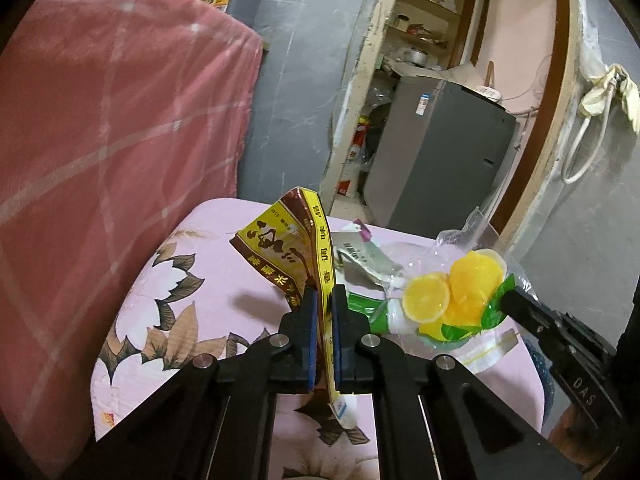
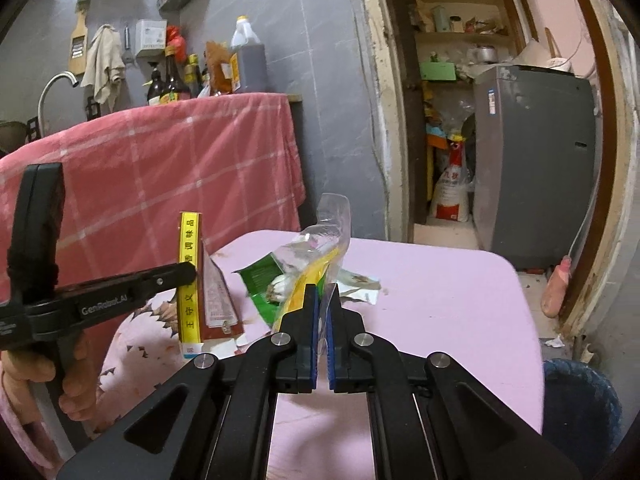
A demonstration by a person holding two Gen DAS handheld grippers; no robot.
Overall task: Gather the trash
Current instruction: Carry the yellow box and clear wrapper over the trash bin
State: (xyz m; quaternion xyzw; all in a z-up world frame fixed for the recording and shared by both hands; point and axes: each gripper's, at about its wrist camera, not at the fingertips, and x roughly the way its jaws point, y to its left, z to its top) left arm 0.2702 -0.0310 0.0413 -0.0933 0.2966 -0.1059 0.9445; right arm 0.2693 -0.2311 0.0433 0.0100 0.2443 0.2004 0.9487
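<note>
The left gripper (image 1: 324,300) is clamped on a flattened brown and yellow carton (image 1: 280,252) printed with Chinese characters; its yellow edge strip runs up between the blue pads, and the carton stands tilted above the table (image 1: 208,248) at about eleven o'clock from the fingertips. From the right wrist view the same carton (image 2: 208,292) stands upright at nine o'clock of the right gripper, with the left gripper (image 2: 192,274) pinching its yellow spine and a hand (image 2: 48,376) on the grip below. The right gripper (image 2: 323,300) is pinched tight on a clear plastic bag (image 2: 324,236) printed with yellow lemon slices and green leaves, whose crumpled top rises at twelve o'clock above the fingers. In the left wrist view that bag (image 1: 460,296) hangs at three o'clock, with the right gripper (image 1: 516,300) gripping its green corner. Two pieces of trash are held, one per gripper; a third, a green and white wrapper (image 2: 264,280), lies loose on the table between them. The table wears a pink cloth with a flower pattern. A pink checked cloth (image 2: 160,168) hangs over the counter at ten o'clock, with bottles (image 2: 172,80) above. A grey appliance (image 2: 536,160) stands in the doorway at two o'clock.
</note>
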